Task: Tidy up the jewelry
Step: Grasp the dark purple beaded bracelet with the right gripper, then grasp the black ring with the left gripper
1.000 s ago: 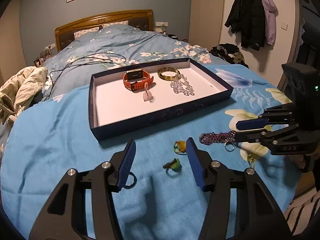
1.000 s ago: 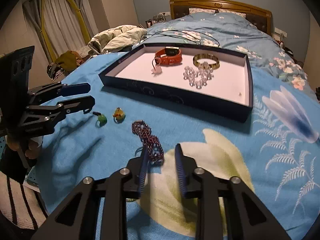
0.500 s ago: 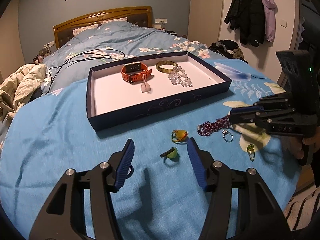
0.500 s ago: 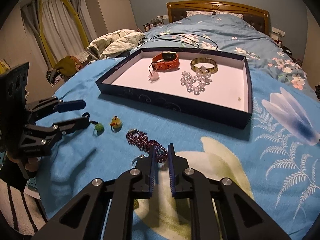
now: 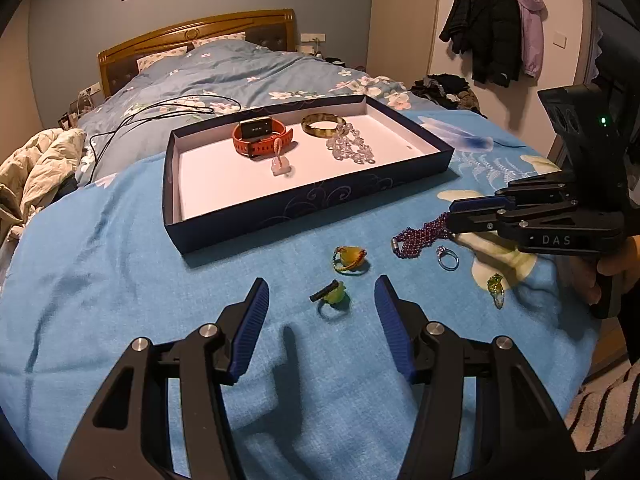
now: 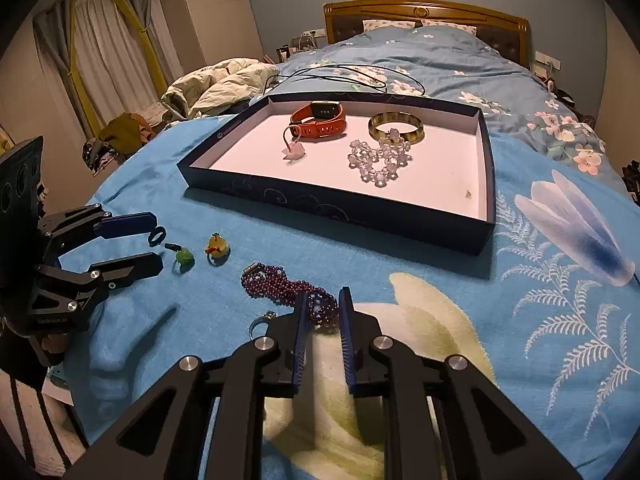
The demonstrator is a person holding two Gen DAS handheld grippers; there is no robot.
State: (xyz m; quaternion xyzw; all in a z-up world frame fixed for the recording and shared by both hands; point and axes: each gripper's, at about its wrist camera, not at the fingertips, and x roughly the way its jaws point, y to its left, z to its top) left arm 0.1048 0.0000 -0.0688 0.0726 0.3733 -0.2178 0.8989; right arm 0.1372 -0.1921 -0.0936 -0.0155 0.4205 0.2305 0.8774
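Observation:
A dark blue tray (image 5: pixel 312 204) (image 6: pixel 340 204) on the blue bedspread holds an orange watch (image 5: pixel 262 140), a gold bangle (image 5: pixel 323 125), a clear bead bracelet (image 5: pixel 352 148) and a small pink charm (image 5: pixel 280 166). In front of it lie a yellow ring (image 5: pixel 349 258), a green ring (image 5: pixel 334 296), a silver ring (image 5: pixel 447 258), a green-stone ring (image 5: pixel 496 285) and a purple bead bracelet (image 5: pixel 420 236) (image 6: pixel 288 288). My left gripper (image 5: pixel 320 304) is open, just short of the green ring. My right gripper (image 6: pixel 323 312) is shut on one end of the purple bracelet.
A black cable (image 5: pixel 160 112) lies on the quilt behind the tray. A wooden headboard (image 5: pixel 196 48) stands at the back. Crumpled bedding (image 5: pixel 36 168) sits at the left. Coats (image 5: pixel 496 20) hang on the right wall. A small black ring (image 6: pixel 157 236) lies by my left fingertip.
My right gripper has closed from partly open onto the purple bracelet. My left gripper has drawn back slightly and stays open.

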